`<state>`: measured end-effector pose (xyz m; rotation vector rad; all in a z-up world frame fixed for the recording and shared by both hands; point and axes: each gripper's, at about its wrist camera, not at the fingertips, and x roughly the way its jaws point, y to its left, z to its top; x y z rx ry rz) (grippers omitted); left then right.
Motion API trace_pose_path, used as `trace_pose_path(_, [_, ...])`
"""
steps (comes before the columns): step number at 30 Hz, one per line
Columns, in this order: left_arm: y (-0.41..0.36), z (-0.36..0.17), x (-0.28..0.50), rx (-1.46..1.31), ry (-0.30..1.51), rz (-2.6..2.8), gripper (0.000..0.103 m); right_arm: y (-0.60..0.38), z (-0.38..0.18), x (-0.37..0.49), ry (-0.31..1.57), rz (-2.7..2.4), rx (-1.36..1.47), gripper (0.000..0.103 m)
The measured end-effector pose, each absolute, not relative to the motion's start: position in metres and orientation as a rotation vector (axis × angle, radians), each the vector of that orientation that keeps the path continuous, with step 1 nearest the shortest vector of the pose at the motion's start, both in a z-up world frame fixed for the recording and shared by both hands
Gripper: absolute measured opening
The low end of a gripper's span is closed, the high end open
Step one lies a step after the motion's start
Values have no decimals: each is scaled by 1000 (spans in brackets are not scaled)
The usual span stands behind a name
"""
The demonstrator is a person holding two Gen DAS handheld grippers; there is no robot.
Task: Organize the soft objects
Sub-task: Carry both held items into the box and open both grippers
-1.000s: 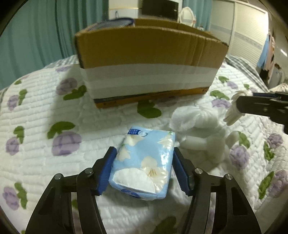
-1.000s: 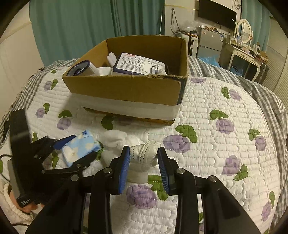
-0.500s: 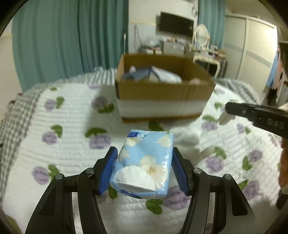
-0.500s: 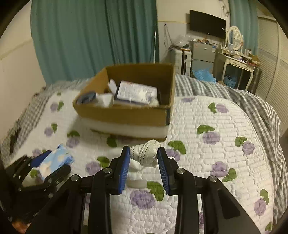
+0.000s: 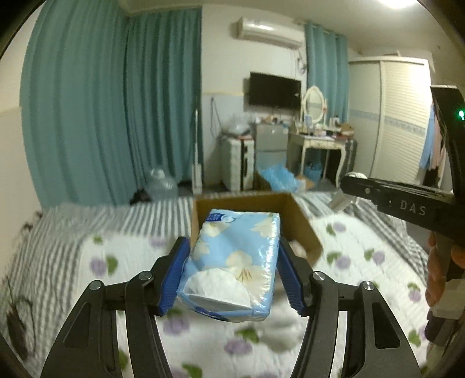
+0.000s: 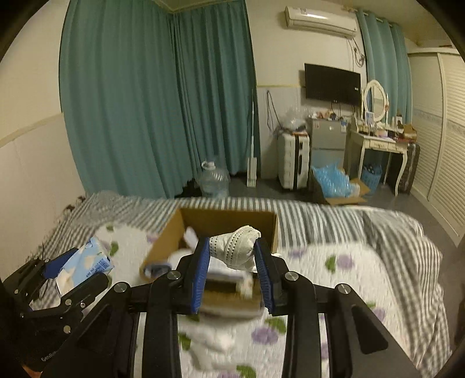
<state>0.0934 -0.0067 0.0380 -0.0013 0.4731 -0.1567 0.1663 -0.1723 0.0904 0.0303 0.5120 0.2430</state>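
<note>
Between my left claw's [image 5: 232,272] pads I'm pinching the blue tissue pack [image 5: 232,261] while my right claw [image 6: 232,272] squeezes a white sock [image 6: 237,247], both up above the quilt short of the cardboard box [image 6: 221,221] ahead, which already holds some stuff, so neither's dropped in yet.

Floor-length teal curtains [image 6: 162,96] hang across the far corner of a bedroom with pale cream walls [image 6: 29,162]. A white air conditioner unit [image 6: 319,18] sits high on the wall above a black flat-screen television [image 6: 332,84]. Below stand a white ribbed suitcase [image 6: 292,160], a small grey fridge [image 6: 327,139] and a white dressing table [image 6: 377,145] with an oval mirror [image 6: 375,100]. A white louvred wardrobe [image 5: 398,122] fills the right wall. A clear plastic water jug [image 6: 213,180] rests on the grey floor [image 6: 261,189].
</note>
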Motion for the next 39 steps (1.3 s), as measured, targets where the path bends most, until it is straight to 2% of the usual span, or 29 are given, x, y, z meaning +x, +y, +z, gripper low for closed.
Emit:
trace_pose_path(4, [-15,60,129,38,419,-153,59,-174,101,206,503,279,64,31])
trace_pose_path(9, [-23,59,181,62,437,-128,59,-181,81,252,513,295,115,31])
trace_pose_path(17, [-39,13,253,125,522,-82,59,-174,14,304,574,295,104,31])
trace_pose_path(24, [-39,-20,292,107,603,-41,60,-172,-18,319,607,320,101,31])
trace_pose_path(26, [-36,-24,299,79,614,-33,61,-172,-18,318,600,329,99,39])
trace_pose_path(28, [-32,-26,300,54,613,-11,64,-175,-15,314,574,308,110,73])
trace_pose_path(30, [-31,-27,300,47,619,22,78,-179,-9,310,541,286,132,78])
trace_pose_path(31, [-30,-25,300,38,626,33,80,-181,-5,307,528,275,139,79])
trace_pose_path(32, [-29,-23,297,25,621,31,81,-184,1,304,517,264,141,80])
trace_pose_path(34, [-27,-14,290,11,593,35,81,-190,12,295,485,243,148,90])
trace_pose_path(39, [-25,18,271,13,538,35,82,-204,47,260,422,227,160,100])
